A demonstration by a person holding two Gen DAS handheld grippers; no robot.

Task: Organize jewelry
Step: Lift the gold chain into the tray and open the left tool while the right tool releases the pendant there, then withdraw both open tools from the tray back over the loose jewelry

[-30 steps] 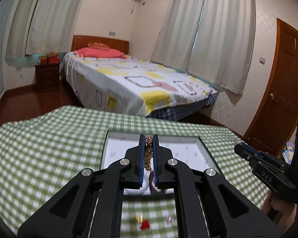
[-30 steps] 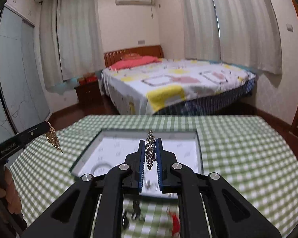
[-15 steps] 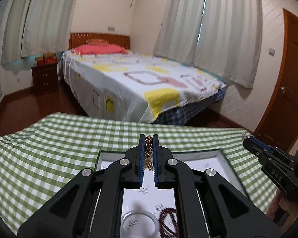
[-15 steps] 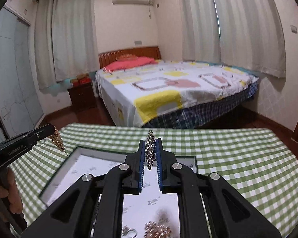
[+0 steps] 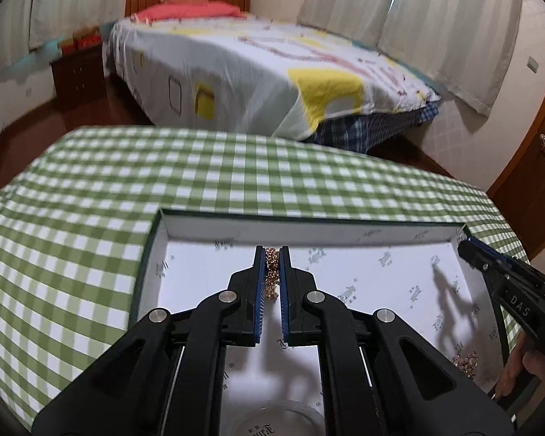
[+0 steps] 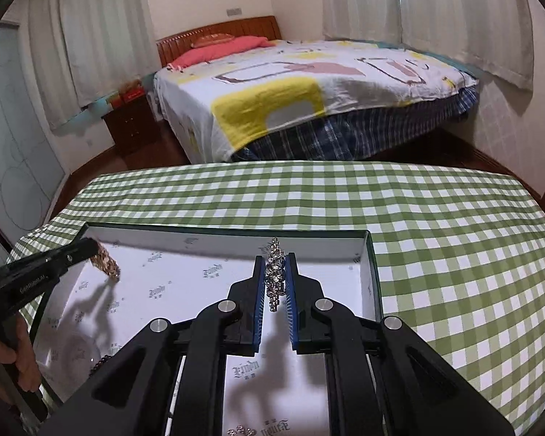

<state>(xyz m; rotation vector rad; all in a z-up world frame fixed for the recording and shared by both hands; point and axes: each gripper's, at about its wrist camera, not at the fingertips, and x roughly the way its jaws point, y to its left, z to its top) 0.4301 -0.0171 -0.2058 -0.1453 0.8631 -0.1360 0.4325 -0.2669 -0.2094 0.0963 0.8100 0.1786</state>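
Observation:
My left gripper [image 5: 271, 254] is shut on a gold chain piece [image 5: 271, 274], held over the white-lined box [image 5: 309, 229]. From the right wrist view the same gold chain piece [image 6: 107, 263] hangs from the left gripper [image 6: 91, 245] just above the box floor at the left. My right gripper [image 6: 276, 259] is shut on a silver crystal piece [image 6: 275, 276], over the right half of the box [image 6: 367, 254]. The right gripper [image 5: 467, 247] shows at the box's right edge in the left wrist view.
The box lies on a green checked tablecloth [image 6: 436, 225]. Inside it are a clear ring [image 5: 283, 419], a gold cluster [image 5: 467, 358] at the right and small silver pieces [image 6: 241, 430] near the front. A bed [image 6: 309, 87] stands beyond the table.
Both grippers have come forward and down from in front of the box to over its inside, each still holding its piece. The loose pieces on the cloth have dropped out of view.

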